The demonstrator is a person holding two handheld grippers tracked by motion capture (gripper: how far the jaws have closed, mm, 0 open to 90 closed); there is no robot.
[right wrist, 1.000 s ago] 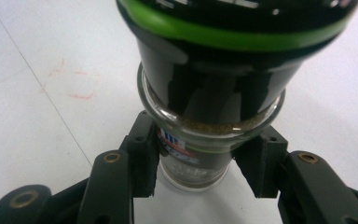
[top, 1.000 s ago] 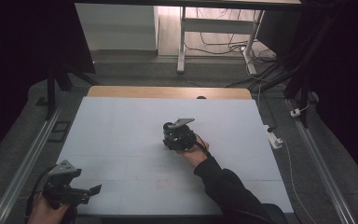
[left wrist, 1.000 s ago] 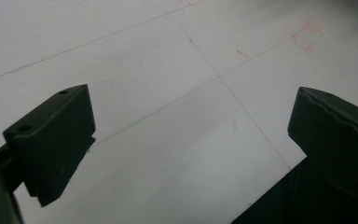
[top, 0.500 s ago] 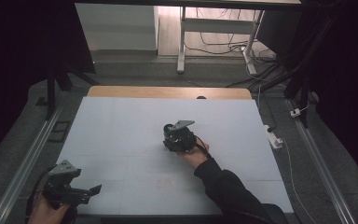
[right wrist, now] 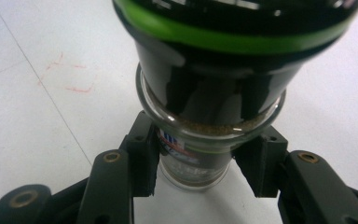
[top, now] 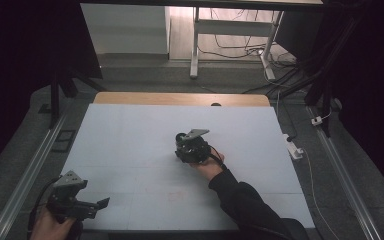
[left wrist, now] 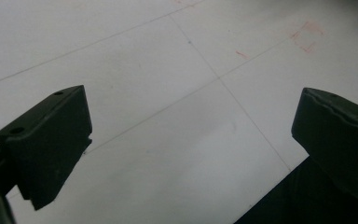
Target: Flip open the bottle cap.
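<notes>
The right gripper [right wrist: 198, 163] is clamped on a glass spice jar [right wrist: 193, 154], its two black pads pressing the jar's labelled glass body from either side, just below the shoulder where brown seasoning shows through the glass. The jar's black grinder cap [right wrist: 223, 70], ringed by a green band [right wrist: 233, 37], sits nearest the camera above the jaws, and the jar's far end points at the white bench [right wrist: 42, 154] beyond the fingertips. From the high view, this gripper [top: 192, 149] sits near the middle of the bench, held in the person's right hand [top: 207, 167]. The left gripper [left wrist: 191, 140] has its jaws spread wide with nothing between them, bare bench surface beneath and faint red marks [left wrist: 305, 39] ahead of it.
</notes>
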